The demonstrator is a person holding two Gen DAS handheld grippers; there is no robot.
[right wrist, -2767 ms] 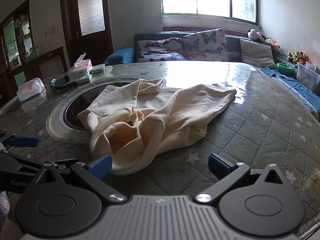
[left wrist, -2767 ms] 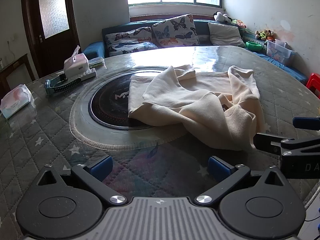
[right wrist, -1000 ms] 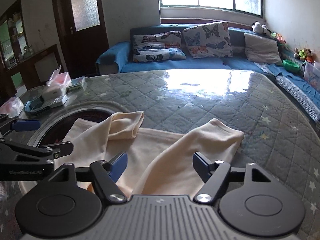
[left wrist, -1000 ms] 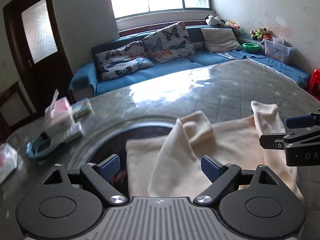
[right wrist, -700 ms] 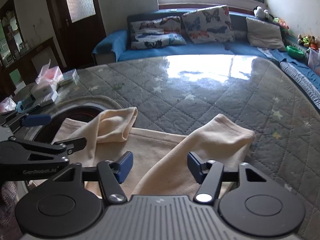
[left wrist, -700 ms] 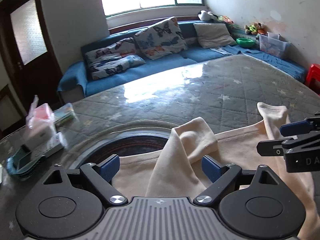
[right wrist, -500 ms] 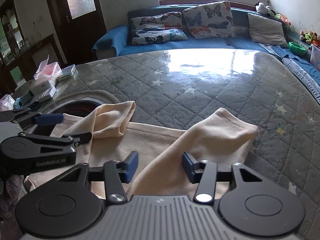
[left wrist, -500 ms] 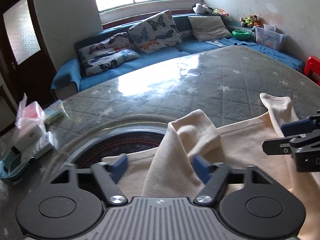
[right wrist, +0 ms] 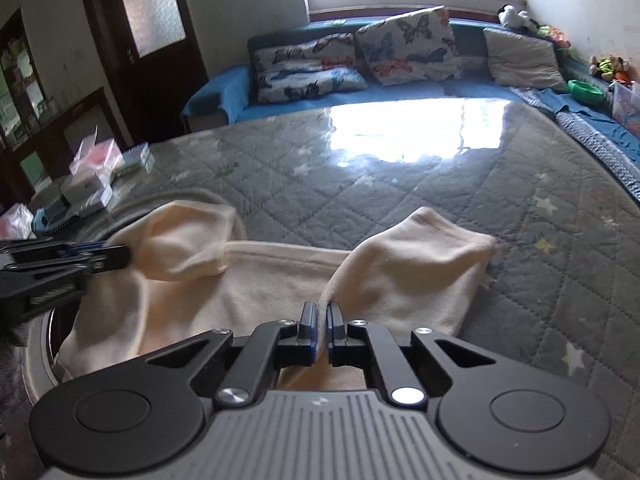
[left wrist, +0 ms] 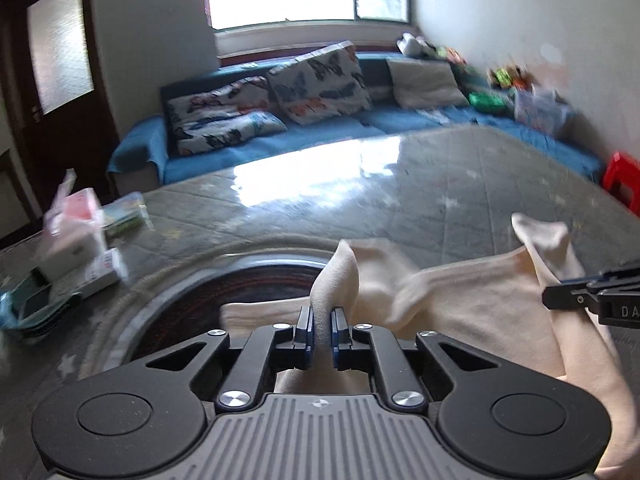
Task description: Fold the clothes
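A cream sweatshirt lies crumpled on the quilted table, with two sleeve ends pointing away from me. My left gripper is shut on a fold of the left sleeve. My right gripper is shut on a fold of the right sleeve. The sweatshirt spreads between both grippers. The right gripper shows at the right edge of the left wrist view; the left gripper shows at the left edge of the right wrist view.
A dark round inset sits in the table under the sweatshirt's left part. Tissue boxes and a blue device stand at the table's left. A blue sofa with cushions is behind the table. A red stool is far right.
Both grippers have closed from open onto the sleeve folds. Both moved forward over the sweatshirt from the near table edge.
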